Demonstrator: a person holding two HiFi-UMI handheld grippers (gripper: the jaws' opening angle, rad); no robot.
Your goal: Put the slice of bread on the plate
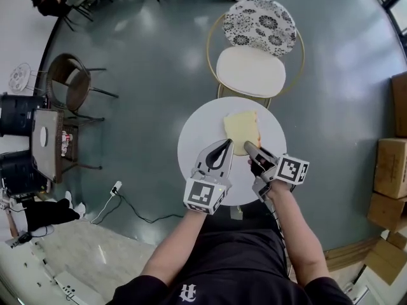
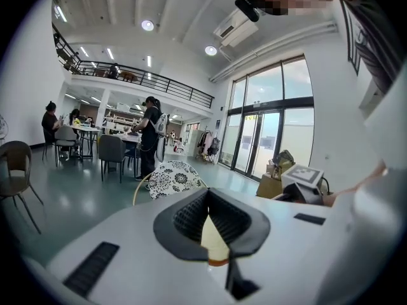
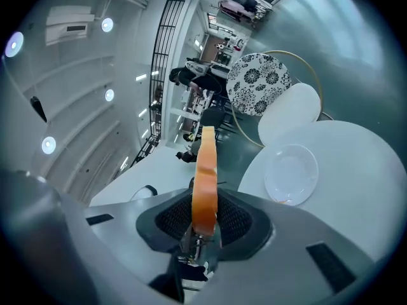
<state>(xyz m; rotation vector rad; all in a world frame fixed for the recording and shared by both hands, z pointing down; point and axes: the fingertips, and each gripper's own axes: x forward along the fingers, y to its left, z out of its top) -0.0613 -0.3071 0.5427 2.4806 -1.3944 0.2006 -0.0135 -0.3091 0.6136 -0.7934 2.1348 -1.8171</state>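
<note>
Head view: the right gripper (image 1: 250, 147) pinches the near edge of the slice of bread (image 1: 241, 129) above the round white table (image 1: 197, 138); the left gripper (image 1: 224, 146) sits just beside the slice's left edge. Left gripper view: the 2 jaws meet at their tips, gripping nothing visible. Right gripper view: the slice stands edge-on between narrow jaws, with the plate (image 3: 291, 173) beyond on the right. The bread is probably light, soft and easily torn, so a gentle grip at the crust suits it.
</note>
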